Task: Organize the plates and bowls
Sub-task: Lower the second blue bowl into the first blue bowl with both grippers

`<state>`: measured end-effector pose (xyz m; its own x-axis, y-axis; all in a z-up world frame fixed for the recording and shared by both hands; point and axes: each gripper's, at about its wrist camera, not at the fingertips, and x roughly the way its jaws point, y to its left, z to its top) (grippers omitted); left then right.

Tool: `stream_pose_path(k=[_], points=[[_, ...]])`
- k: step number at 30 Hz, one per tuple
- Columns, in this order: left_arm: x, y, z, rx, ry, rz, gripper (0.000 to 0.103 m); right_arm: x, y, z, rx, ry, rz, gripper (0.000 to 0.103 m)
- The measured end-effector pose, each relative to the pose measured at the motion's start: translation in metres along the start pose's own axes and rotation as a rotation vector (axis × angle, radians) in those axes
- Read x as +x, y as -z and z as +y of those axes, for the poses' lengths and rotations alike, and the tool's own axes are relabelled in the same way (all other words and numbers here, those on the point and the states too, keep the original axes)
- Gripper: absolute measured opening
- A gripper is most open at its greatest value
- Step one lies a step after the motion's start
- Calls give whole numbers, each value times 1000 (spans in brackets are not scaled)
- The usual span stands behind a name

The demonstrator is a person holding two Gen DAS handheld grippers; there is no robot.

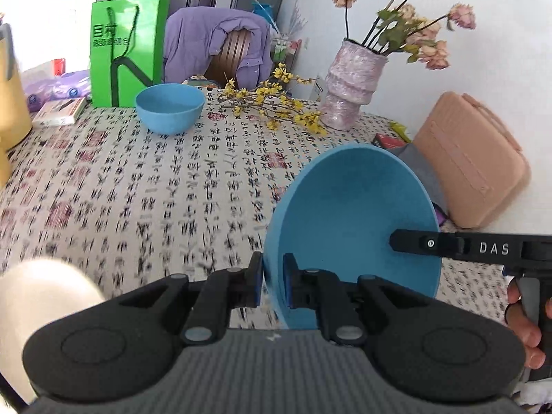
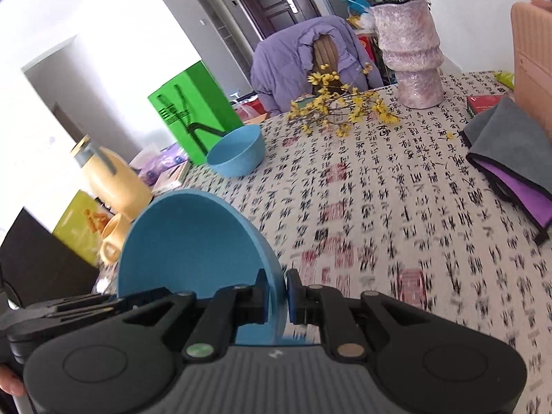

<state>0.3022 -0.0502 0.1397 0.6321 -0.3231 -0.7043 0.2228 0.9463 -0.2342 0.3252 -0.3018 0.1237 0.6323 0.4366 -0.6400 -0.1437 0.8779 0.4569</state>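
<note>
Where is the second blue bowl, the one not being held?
The free blue bowl stands upright at the table's far side, just in front of the green paper bag and left of the yellow flower sprigs; the right wrist view shows it there too.

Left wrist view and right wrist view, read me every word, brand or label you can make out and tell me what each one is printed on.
"DAS": white letters on the black finger of the right gripper, seen in the left wrist view.
"目": first large character on the green paper bag; the rest of the bag's print is too blurred.
Tablecloth: covered in printed Chinese calligraphy, too blurred to read.
Small box by the bag: print too small.
</note>
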Motion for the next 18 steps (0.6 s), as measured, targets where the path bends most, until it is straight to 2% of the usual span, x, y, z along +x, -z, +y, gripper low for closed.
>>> stream_pose_path(k=[7,12,15,18], points=[[-54,54,-3,-30,49,-26,11,-51,55,19,-42,-23,-18,11],[-77,90,-4,-67,64,-19,11,-71,94,20,-24,-38,6,11],[-82,107,2,-88,94,18,12,-78,113,16,-4,-58,20,12],[-77,119,0,-72,84,59,12,-76,123,14,-6,-41,46,13]])
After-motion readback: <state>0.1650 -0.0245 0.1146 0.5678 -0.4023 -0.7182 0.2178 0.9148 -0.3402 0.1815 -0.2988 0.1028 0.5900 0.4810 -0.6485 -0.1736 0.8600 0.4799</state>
